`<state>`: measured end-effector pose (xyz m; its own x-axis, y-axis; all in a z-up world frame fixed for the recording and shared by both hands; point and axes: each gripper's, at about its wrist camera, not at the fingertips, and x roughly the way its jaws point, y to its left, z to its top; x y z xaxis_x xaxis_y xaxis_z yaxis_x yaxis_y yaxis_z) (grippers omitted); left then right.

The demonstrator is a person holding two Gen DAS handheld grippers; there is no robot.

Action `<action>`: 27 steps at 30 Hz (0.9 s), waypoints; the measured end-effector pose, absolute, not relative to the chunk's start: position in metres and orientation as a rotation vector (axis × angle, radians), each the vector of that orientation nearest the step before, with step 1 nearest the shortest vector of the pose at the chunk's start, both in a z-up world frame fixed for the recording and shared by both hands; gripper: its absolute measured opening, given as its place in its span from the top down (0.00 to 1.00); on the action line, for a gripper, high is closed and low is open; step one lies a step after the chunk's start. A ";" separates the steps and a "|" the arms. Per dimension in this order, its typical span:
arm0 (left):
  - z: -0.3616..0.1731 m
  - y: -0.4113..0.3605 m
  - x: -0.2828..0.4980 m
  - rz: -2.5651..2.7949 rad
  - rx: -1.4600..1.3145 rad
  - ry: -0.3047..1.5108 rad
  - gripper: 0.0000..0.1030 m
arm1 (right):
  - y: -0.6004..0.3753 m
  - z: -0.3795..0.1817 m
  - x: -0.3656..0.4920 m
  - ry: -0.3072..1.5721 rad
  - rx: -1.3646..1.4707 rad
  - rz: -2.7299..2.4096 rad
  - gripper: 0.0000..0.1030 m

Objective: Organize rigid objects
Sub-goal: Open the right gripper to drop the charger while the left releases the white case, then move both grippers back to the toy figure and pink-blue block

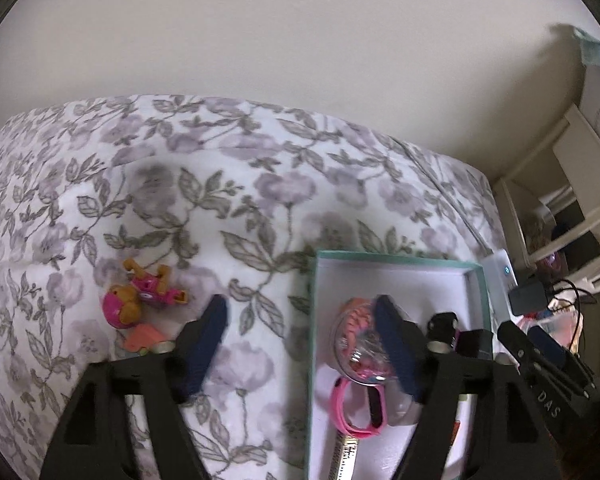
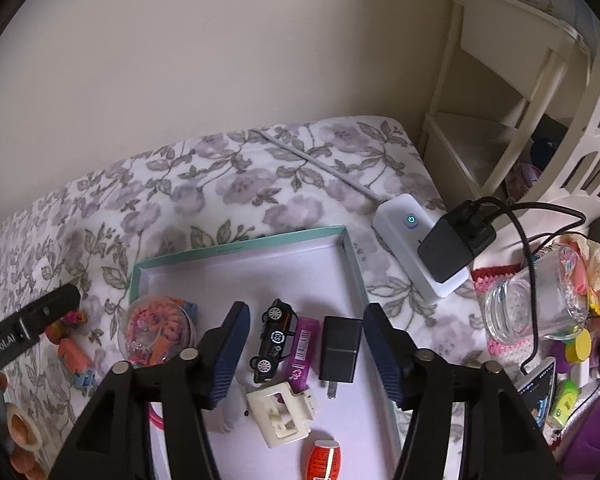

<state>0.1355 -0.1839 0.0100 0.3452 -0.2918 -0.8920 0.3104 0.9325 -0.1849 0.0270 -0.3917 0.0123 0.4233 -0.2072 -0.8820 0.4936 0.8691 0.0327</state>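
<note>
You're a good way into this one, I'd say. The teal-edged box (image 2: 350, 258) on the flowery bed (image 1: 260, 200) already has a fair haul in it: a clear ball of pink bits (image 2: 156, 332) in the near-left corner, a black toy car (image 2: 274, 340), a purple lighter (image 2: 300, 354), a black charger plug (image 2: 340, 350), a cream hair clip (image 2: 282, 416), a pink band (image 1: 354, 410) and an orange-and-white tube (image 2: 326, 458) at the near edge.

What's left, as far as I can see: a pink and brown toy figure (image 1: 140, 294) and an orange piece (image 1: 144, 338) out on the bedding, left of the box and well apart from it. The clutter on the right (glass jar (image 2: 540, 304), power strip (image 2: 414, 248), bits and bobs) may or may not be part of the job, can't say.

Your left hand-held gripper (image 1: 304, 344) is spread wide with nothing in it, one finger over bare bedding and the other over the box by the clear ball. Your right hand-held gripper (image 2: 304, 354) stands about half open above the car, lighter and plug, pressing on none of them.

Writing: the left tool shows "enRobot.AI" in the right view, start cut off. "DAS" shows on the right one. The car door has a number roundel, looks like 69 but too blurry to be sure. Chinese characters top right, unreadable to me.
</note>
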 end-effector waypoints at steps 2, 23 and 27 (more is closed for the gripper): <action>0.011 -0.179 0.138 -0.377 0.010 1.145 0.17 | -0.389 0.012 0.029 1.048 0.302 -0.441 0.34; 0.003 -0.116 0.172 -0.222 -0.086 1.153 0.16 | -0.365 0.004 0.046 1.044 0.262 -0.401 0.03; -0.001 -0.095 0.181 -0.177 -0.099 1.161 0.16 | -0.352 0.002 0.054 1.039 0.257 -0.371 0.03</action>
<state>0.1813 -0.0950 -0.0010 0.3865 -0.1897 -0.9026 0.0880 0.9817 -0.1687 0.0537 -0.3520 0.0022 0.4539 -0.1767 -0.8733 0.4162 0.9087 0.0324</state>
